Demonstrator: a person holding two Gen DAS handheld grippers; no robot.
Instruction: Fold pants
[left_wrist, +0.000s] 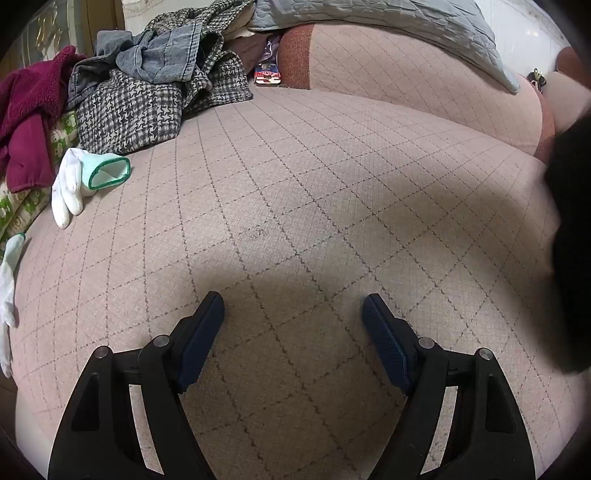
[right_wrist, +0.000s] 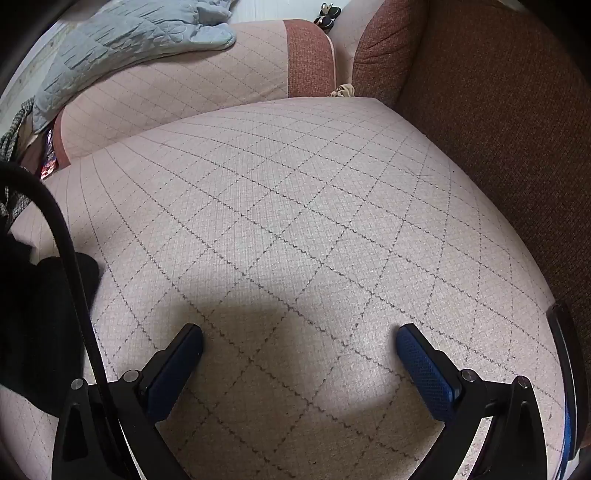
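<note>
My left gripper (left_wrist: 293, 306) is open and empty, hovering over the pink quilted sofa seat (left_wrist: 295, 184). My right gripper (right_wrist: 299, 338) is open and empty over the same seat (right_wrist: 295, 206). A black garment, possibly the pants, shows at the right edge of the left wrist view (left_wrist: 572, 240) and at the left edge of the right wrist view (right_wrist: 40, 325); I cannot tell its shape. A pile of clothes at the far left holds grey denim (left_wrist: 166, 55) and a houndstooth garment (left_wrist: 129, 114).
A maroon fleece (left_wrist: 29, 110) and white gloves (left_wrist: 70, 184) lie at the left. A grey quilted blanket (left_wrist: 388, 29) drapes the sofa back (left_wrist: 424, 92). A brown armrest (right_wrist: 498, 129) bounds the right side. A black cable (right_wrist: 70, 258) crosses the right view.
</note>
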